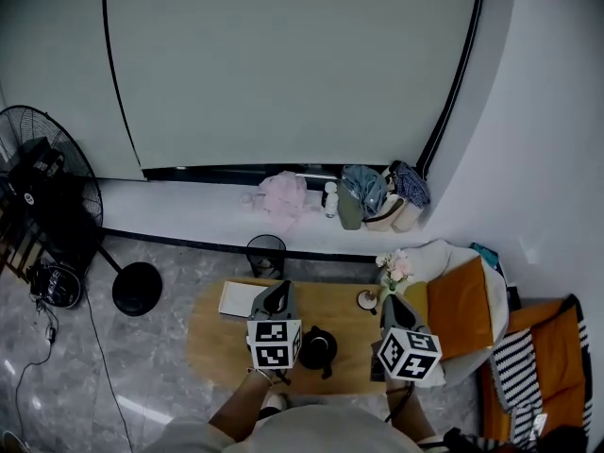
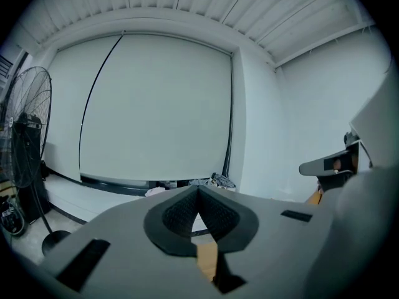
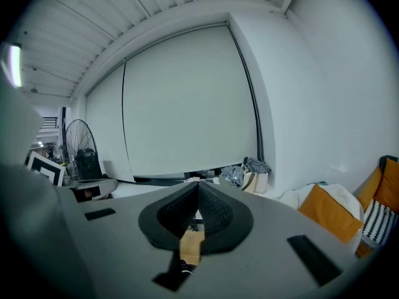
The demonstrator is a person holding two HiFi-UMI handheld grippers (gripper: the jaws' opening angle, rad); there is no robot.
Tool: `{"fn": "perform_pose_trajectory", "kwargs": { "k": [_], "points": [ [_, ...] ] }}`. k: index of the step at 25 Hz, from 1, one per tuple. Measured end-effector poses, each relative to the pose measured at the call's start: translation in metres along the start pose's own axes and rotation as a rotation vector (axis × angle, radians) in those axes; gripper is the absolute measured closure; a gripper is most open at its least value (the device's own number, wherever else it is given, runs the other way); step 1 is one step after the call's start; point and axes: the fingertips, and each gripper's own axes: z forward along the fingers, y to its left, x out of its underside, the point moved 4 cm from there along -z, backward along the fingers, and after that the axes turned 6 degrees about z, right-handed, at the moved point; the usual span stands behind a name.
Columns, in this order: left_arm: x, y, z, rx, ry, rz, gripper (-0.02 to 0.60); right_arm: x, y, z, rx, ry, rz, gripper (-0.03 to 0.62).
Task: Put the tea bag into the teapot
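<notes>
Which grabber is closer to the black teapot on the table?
Left. The left gripper is right beside the teapot, on its left side. The right gripper is farther off to the teapot's right, with a gap between them.

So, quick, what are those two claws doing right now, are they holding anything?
Left gripper: closed, jaws together, holding nothing.
Right gripper: closed, jaws together, holding nothing.

Left gripper (image 2: 198,190), fingers (image 2: 177,213) pressed together, faces a blind (image 2: 156,104).
</notes>
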Motion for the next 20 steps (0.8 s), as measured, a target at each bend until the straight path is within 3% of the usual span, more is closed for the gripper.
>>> {"fn": "perform_pose_trajectory", "kwargs": {
  "k": [20],
  "points": [
    [0.004, 0.0022, 0.0086, 0.008, 0.026, -0.014, 0.569, 0.0004, -0.0042, 0.0072, 0.014, 0.019, 0.003, 0.562]
  ]
}}
